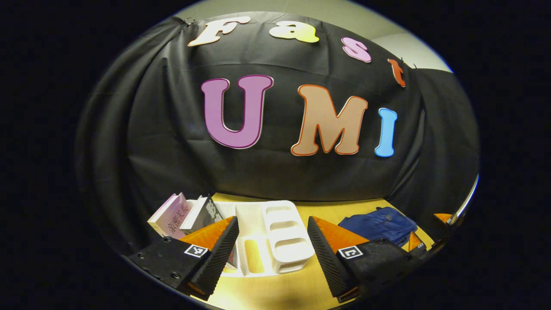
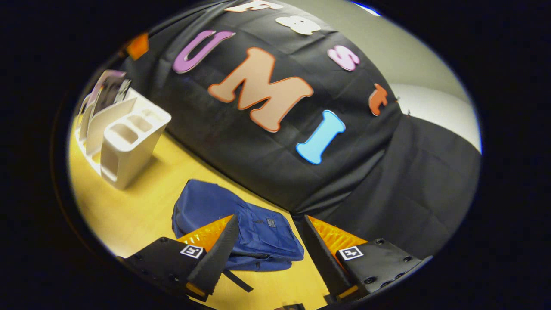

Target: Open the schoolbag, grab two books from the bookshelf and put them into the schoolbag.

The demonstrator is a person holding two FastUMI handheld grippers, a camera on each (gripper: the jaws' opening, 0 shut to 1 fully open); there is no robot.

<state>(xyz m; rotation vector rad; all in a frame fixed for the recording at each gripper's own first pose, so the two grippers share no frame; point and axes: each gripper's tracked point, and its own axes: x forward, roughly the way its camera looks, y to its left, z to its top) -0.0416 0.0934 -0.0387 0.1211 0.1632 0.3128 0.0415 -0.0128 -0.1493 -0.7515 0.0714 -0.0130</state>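
Schoolbag closed, both tongs wide and empty

Schoolbag (image 2: 241,228) lies flat on the counter (image 2: 129,211), close against the black cloth wall, and I see no gap in it, so I judge the first step, opening it, is not yet done. My right tongs (image 2: 269,249) hang just above its near edge, jaws spread wide with nothing between them. My left tongs (image 1: 273,249) are just as wide and empty, pointed at the white bookshelf (image 1: 282,241), where two books (image 1: 185,213) lean together at its left end.

To open the bag well, I would bring the right tongs down onto the zipper pull and use the left to pin the fabric, so the bag does not slide along the counter as I draw the zip. It looks soft and slack, so it will likely bunch unless held. A long opening would make it easier to drop the books in later.

What I cannot make out: the zipper pull itself, and which way the zip runs. A dark strap trails from the bag's near edge behind my left finger. In the left gripper view the bag is partly hidden by a finger, and the books' lower parts are hidden too.
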